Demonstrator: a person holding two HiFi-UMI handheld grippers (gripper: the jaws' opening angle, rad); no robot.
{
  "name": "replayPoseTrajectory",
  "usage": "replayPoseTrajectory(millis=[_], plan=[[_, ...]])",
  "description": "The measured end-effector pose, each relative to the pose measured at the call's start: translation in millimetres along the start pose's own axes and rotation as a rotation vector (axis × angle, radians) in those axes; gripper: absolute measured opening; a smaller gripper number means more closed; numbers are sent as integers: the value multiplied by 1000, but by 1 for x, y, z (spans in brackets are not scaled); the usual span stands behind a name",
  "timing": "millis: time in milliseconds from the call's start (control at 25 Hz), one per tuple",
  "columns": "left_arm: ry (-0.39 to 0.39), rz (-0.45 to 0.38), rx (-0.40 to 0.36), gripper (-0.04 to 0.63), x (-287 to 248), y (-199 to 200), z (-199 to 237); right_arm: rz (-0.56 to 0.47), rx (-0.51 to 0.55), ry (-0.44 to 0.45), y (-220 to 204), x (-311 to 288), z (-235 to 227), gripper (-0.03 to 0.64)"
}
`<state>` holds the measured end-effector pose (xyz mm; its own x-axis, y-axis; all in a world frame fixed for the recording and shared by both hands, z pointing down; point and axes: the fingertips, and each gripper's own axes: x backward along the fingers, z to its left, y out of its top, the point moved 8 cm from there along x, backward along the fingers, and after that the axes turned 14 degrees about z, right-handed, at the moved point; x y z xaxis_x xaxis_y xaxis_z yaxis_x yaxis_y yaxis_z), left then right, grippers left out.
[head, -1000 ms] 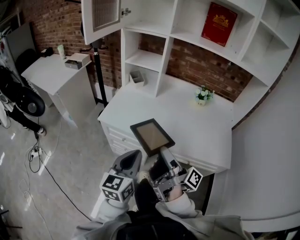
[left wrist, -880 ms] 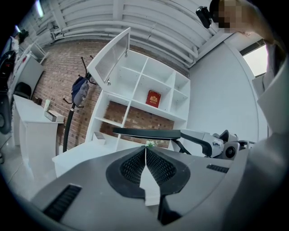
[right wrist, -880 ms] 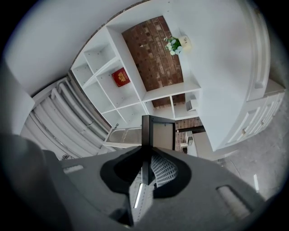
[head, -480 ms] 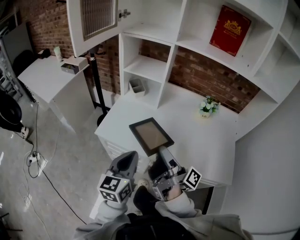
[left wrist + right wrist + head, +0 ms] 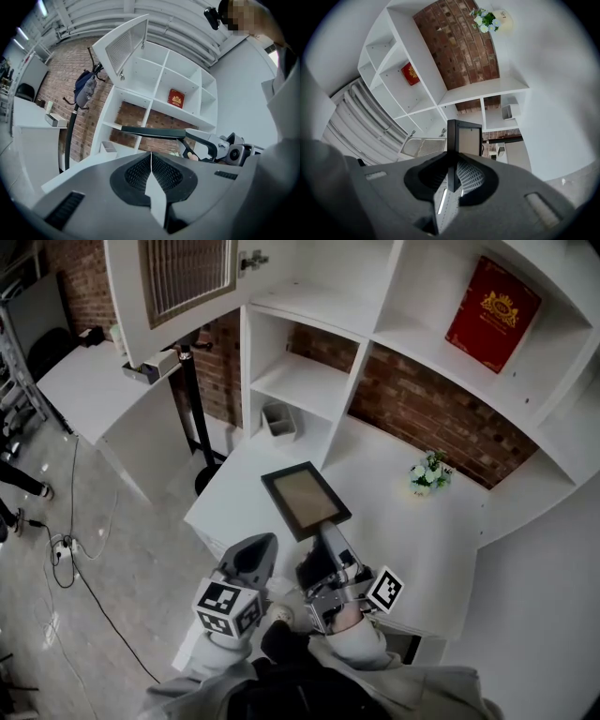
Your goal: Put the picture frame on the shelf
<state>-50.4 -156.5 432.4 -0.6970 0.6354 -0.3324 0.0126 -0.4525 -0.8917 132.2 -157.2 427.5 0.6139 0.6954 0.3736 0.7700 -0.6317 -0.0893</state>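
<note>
Frame: dark rectangular picture frame (image 5: 305,500), near edge pinched by right gripper (image 5: 327,531) fingers, long axis pointing far.
Shelf: white open shelf (image 5: 298,382), beyond the frame's far edge.
Left gripper (image 5: 259,549): fingers pressed together, empty.

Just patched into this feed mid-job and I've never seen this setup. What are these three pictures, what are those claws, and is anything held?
There is no robot: a person holds a claw tool in each hand. One picture comes from a camera on the person's head, looking down; the other two from cameras riding on each claw. The right claw is shut on an edge of the picture frame, carried roughly level above the white desk. The left claw is shut and empty. On the desk stand a small pot of flowers and a small white bin. A red book leans in the shelf above.
</note>
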Motion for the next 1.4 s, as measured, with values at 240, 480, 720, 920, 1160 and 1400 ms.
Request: replayPoseTrajectory(millis=[240,480,720,920,1160,1400], plan=[[29,-18,0,5,-37,13,21,40,2,25,35,-25,-19,57],[53,-9,11,5,-56,10,36,43,-25,53,53,-34,-41,57],[77,10,16,5,-65,13,44,44,-47,36,64,-45,-49,57],[37,21,20,5,-75,26,46,41,-26,43,74,-60,-46,57],[16,49,-26,5,-90,49,64,4,-35,55,85,-80,-47,57],[-17,30,-61,5,-103,81,87,-49,21,39,99,-102,-45,57]])
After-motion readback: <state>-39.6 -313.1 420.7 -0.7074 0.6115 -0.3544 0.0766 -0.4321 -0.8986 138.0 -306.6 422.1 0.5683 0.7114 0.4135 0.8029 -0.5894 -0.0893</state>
